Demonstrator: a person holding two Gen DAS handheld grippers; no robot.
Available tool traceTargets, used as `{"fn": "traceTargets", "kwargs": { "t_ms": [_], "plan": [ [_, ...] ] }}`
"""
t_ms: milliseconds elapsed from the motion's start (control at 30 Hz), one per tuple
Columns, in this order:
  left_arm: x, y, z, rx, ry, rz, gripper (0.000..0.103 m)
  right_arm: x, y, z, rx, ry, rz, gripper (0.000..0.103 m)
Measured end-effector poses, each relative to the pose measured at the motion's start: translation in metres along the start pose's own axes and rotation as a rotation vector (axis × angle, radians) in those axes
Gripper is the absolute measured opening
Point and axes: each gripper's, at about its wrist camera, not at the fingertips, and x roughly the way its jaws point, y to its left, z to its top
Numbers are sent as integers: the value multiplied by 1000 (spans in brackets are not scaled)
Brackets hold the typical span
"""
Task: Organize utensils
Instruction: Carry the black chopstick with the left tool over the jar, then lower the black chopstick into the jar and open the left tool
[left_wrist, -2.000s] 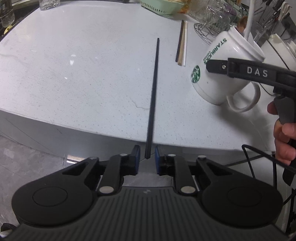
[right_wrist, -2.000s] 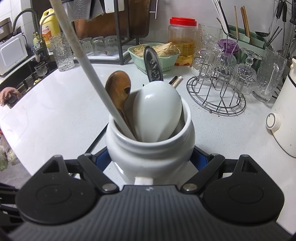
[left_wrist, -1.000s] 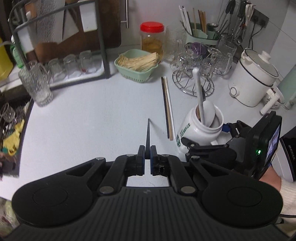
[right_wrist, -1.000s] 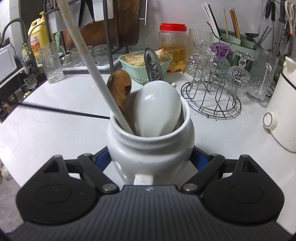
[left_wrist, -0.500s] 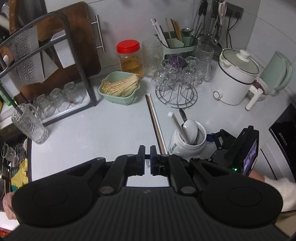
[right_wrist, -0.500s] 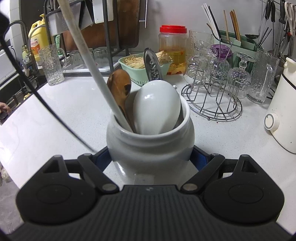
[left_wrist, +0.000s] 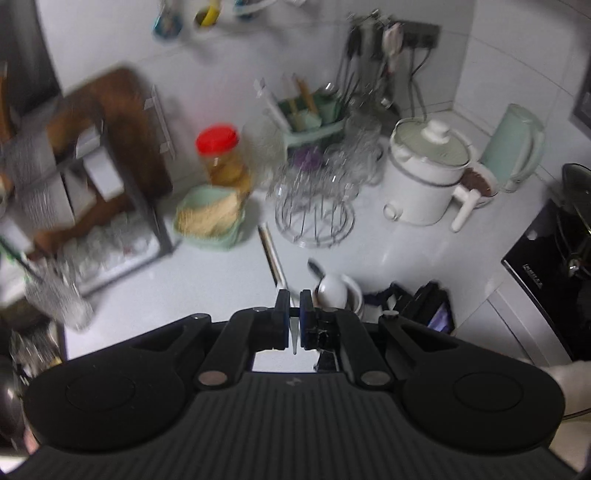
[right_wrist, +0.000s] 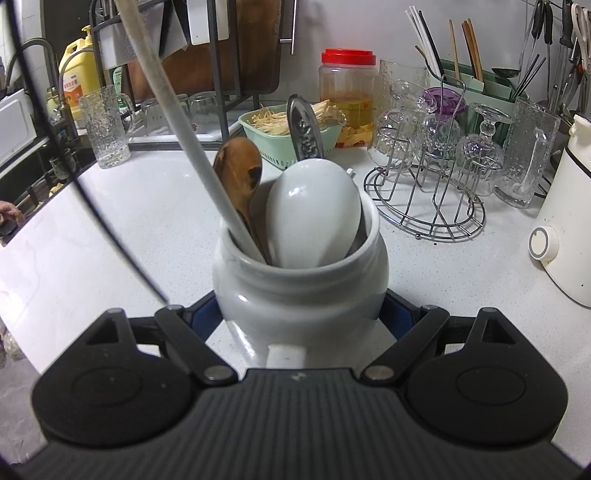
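My right gripper (right_wrist: 301, 317) is nearest, its jaws clamped around the white mug (right_wrist: 299, 291), which stands on the counter (right_wrist: 129, 229). Already inside the mug are a white ceramic spoon (right_wrist: 314, 214), a wooden spoon (right_wrist: 238, 177), a metal handle (right_wrist: 303, 133) and a long white chopstick (right_wrist: 177, 122). My left gripper (left_wrist: 293, 319) is raised high above the counter, its jaws pressed together on a thin black chopstick (right_wrist: 92, 206), which hangs down left of the mug and is not yet inside. Farther back, a pair of chopsticks (left_wrist: 271, 256) lies on the counter, apparently waiting its turn. Behind stand a glass rack (right_wrist: 424, 206) and a green basket (right_wrist: 273, 147).
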Motion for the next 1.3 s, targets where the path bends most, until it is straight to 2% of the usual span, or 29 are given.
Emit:
{"fn": "traceTargets", "kwargs": {
  "t_ms": [133, 233, 600, 767, 1000, 1167, 1300],
  "plan": [
    [-25, -18, 25, 73, -56, 7, 6, 1, -1, 1, -1, 5, 5, 91],
    [-35, -28, 37, 101, -69, -12, 6, 1, -1, 1, -3, 7, 9, 91],
    [-37, -48, 66, 160, -89, -80, 6, 0, -1, 0, -9, 8, 16, 91],
    [-15, -40, 75, 96, -48, -119, 6, -1, -1, 0, -12, 8, 18, 91],
    [22, -36, 76, 67, 9, -148, 6, -1, -1, -1, -9, 3, 17, 91],
    [69, -35, 72, 38, 109, -211, 6, -1, 0, -2, -6, 1, 14, 91],
    [99, -38, 70, 63, 197, -233, 6, -2, 1, -1, -3, 5, 9, 91]
  ]
}}
